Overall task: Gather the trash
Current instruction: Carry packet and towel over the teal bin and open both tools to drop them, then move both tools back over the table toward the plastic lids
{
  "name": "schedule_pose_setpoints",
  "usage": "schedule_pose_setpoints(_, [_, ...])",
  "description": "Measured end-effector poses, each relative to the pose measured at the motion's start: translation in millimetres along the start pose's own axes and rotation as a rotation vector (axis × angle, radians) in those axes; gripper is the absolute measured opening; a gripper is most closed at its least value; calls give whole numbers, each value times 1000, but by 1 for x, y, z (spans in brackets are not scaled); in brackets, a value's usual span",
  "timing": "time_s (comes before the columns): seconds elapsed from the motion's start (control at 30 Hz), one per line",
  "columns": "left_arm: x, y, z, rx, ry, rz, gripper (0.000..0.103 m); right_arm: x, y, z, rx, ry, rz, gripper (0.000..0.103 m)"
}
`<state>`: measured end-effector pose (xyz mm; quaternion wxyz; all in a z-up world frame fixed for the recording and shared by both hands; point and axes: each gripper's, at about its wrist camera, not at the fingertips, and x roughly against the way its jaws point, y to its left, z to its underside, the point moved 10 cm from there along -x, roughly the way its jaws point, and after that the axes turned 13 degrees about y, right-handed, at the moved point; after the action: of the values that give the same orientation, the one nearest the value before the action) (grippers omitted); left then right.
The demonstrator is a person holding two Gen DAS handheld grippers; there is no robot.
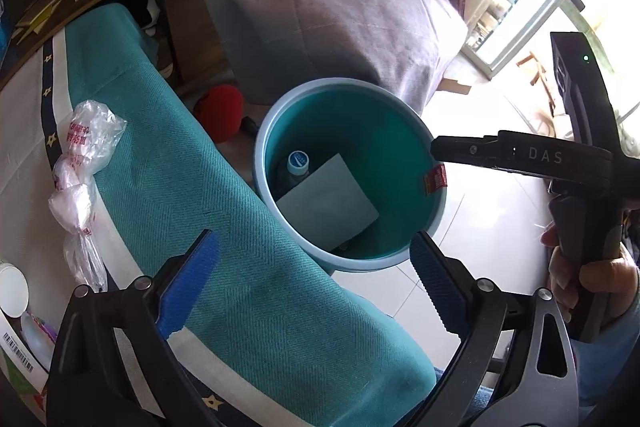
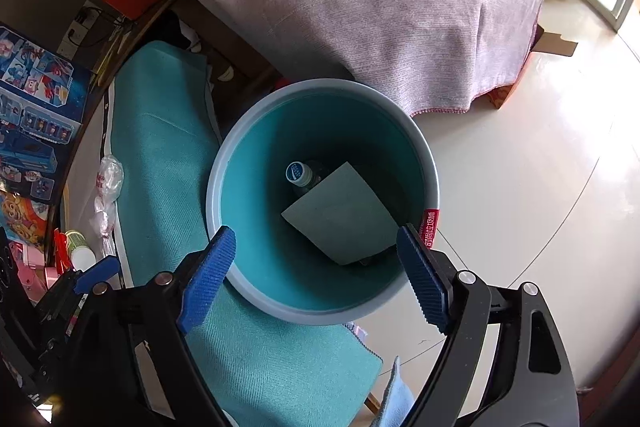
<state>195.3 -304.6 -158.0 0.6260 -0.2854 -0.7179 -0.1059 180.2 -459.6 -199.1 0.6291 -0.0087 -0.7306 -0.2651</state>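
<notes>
Both claws hang over the bin with their blue pads wide apart and nothing between them: the right claw (image 2: 316,275) sits right above the bin's mouth, and the left claw (image 1: 314,283) is over the bin's near rim and the teal cloth.

Inside the teal trash bin (image 2: 240,163) lie a plastic bottle (image 2: 299,173) with a blue and white cap and a flat square of card (image 2: 342,215) leaning over it. So some trash is already in.

More is left, I think. A crumpled clear plastic bag (image 1: 86,163) lies on the teal cloth (image 1: 224,227) at about nine o'clock from the bin, well apart from it. A white round lid (image 1: 12,289) and other small bits sit near the left edge of the left view; I cannot tell whether they are trash.

The bin stands on the shiny floor (image 2: 520,187), tight against the cloth-covered edge at nine o'clock. A big grey cover (image 2: 380,7) is close at twelve o'clock. From three to five o'clock the floor is bare, so there is room to move.
</notes>
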Motion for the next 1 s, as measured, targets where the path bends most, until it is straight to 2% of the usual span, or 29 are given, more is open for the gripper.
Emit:
schedule_pose_setpoints(0.4, [34, 20, 35, 50, -60, 13, 98, 13, 37, 24, 62, -7, 28, 79])
schedule_pose_setpoints(0.47, [39, 24, 43, 64, -70, 19, 98, 13, 46, 30, 81, -2, 37, 86])
schedule_pose_setpoints(0.57, [47, 34, 60, 90, -77, 25, 99, 12, 61, 38, 115, 2, 49, 87])
schedule_pose_setpoints(0.83, [65, 83, 111, 203, -103, 16, 99, -3, 111, 58, 222, 38, 62, 87])
schedule_pose_setpoints(1.0, [81, 126, 145, 294, -141, -18, 99, -14, 158, 74, 373, 12, 81, 87])
